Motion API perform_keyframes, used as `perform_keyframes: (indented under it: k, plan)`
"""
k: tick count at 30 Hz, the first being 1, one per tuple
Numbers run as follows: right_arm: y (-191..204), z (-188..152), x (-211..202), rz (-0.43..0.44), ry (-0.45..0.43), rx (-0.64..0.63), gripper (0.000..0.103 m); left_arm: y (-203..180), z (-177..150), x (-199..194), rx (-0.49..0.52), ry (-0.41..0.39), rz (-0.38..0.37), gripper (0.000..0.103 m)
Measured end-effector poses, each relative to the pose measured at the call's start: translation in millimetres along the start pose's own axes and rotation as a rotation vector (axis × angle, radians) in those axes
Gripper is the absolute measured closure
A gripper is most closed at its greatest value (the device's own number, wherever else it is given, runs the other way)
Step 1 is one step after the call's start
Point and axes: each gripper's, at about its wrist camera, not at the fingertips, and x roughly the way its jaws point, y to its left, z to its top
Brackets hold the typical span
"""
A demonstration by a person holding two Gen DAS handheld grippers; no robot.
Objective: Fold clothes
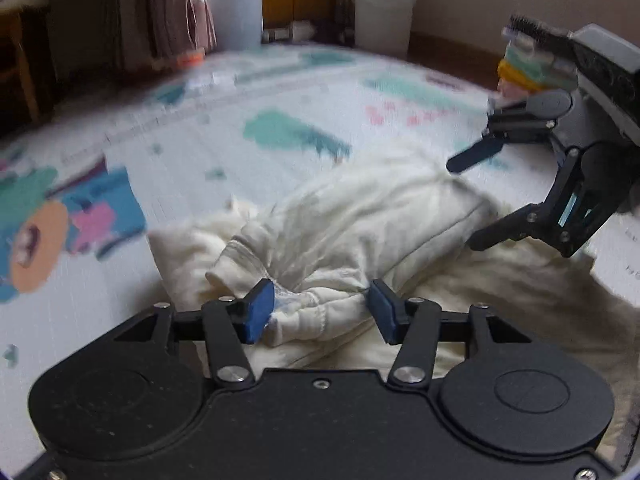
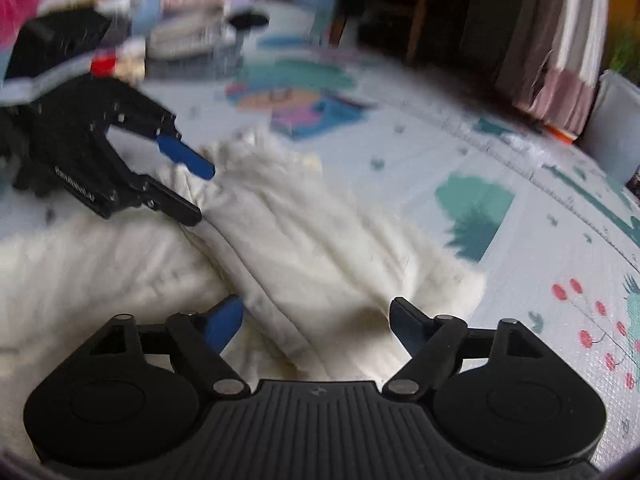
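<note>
The white garment (image 1: 360, 232) lies bunched up in the middle of the colourful mat (image 1: 240, 128), the left gripper (image 1: 322, 310) squeezes a rolled edge of it at the bottom, and the right gripper (image 2: 316, 324) sits wide apart over it, gripping nothing

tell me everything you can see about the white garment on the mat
The garment is cream-white, soft and knit-looking, with a ribbed cuff. It lies crumpled and partly folded on the patterned play mat, one long section laid over the rest, showing a seam. A bunched cuffed end sits between the pads of the left gripper, which look pressed on it. The right gripper hovers open over the other end, gripping nothing.
</note>
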Motion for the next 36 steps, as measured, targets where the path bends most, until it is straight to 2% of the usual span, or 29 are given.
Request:
perform_keyframes:
  k: [2,7,11,13,17,21,25,29,33,36]
  plan:
    - [3.4,-5.3,-16.1,0.002,-0.032,0.014,0.023,-4.9,-2.5,-16.2,0.02,-0.023,0.002,0.05]
    - [25.1,-33.0,-44.4,0.034,0.003,-0.005,0.024,-10.5,-18.9,-49.5,0.018,0.003,-0.031,0.05]
    - [51.6,-46.4,-71.2,0.088,0.016,-0.005,0.026,-23.4,-31.2,-76.3,0.097,0.023,-0.082,0.05]
    - [72.1,-51.8,-85.6,0.127,0.022,-0.047,0.026,-38.8,-39.5,-89.8,0.196,0.042,-0.12,0.05]
    - [120.9,-58.1,-91.6,0.228,0.045,-0.226,0.032,-76.3,-59.4,-106.9,0.388,0.087,-0.209,0.05]
    - [155.8,-60.6,-85.6,0.271,0.069,-0.389,0.04,-112.3,-87.7,-109.4,0.624,0.126,-0.227,0.05]
    - [172.3,-54.4,-76.7,0.263,0.068,-0.491,0.042,-132.5,-106.1,-109.7,0.831,0.114,-0.187,0.05]
    - [176.9,-51.5,-64.7,0.271,0.092,-0.525,0.042,-148.8,-108.8,-102.0,0.95,0.057,-0.177,0.05]
    - [162.1,-42.9,-46.3,0.346,0.152,-0.405,0.041,-162.2,-110.7,-88.2,1.057,0.031,-0.192,0.05]
    - [157.9,-41.9,-43.6,0.388,0.159,-0.413,0.038,-165.1,-106.4,-79.5,1.106,0.028,-0.199,0.055]
